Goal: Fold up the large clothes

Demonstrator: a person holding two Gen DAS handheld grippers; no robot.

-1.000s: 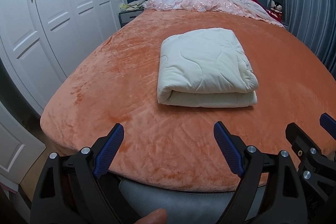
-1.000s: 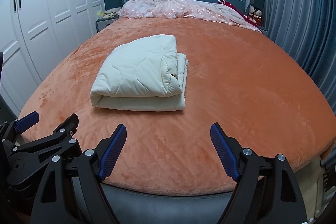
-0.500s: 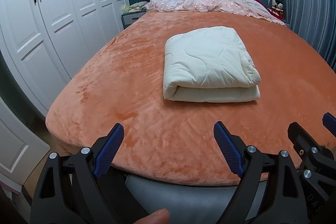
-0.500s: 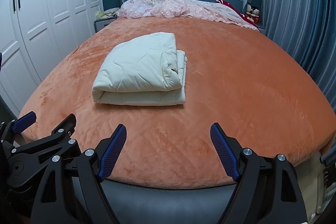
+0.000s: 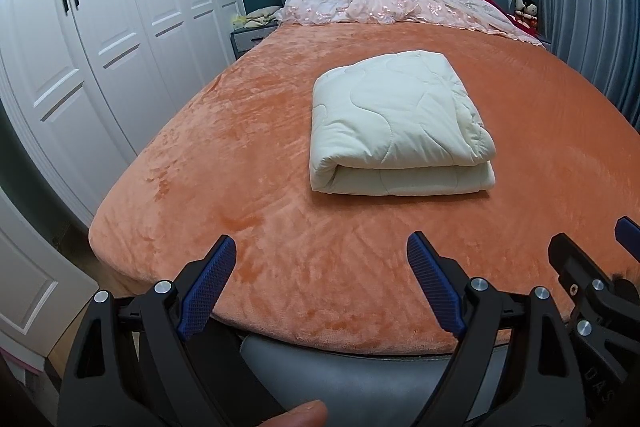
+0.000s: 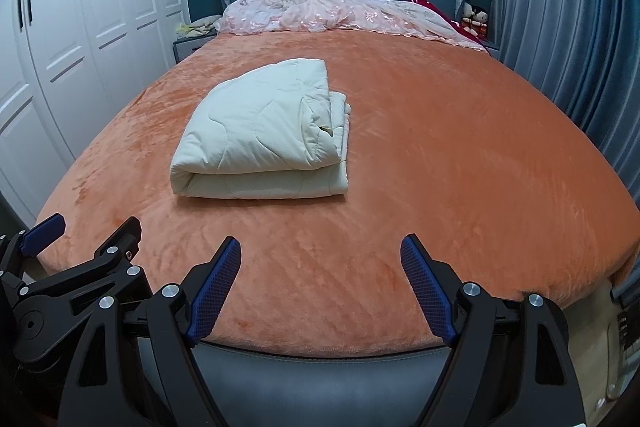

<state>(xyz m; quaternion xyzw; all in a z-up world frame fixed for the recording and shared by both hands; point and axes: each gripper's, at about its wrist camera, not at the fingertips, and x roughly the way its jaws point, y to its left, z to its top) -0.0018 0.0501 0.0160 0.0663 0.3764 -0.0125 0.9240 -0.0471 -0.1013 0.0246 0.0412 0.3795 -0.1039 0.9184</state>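
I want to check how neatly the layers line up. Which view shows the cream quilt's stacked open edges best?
The right wrist view: the folded quilt turns its right side toward it, showing the stepped layer edges. The left wrist view shows the quilt mostly from above, with its near folded end and only a glimpse of that side.

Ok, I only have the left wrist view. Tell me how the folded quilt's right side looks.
Observer: In the right wrist view the cream quilt shows its lower layers sticking out past the top fold on that side.
Operator: Report the right gripper's jaws.
Observer: The right gripper has its jaws wide apart, nothing between them, short of the quilt.
Operator: Check the near right corner of the orange blanket.
Observer: It drapes over the edge there, bare.
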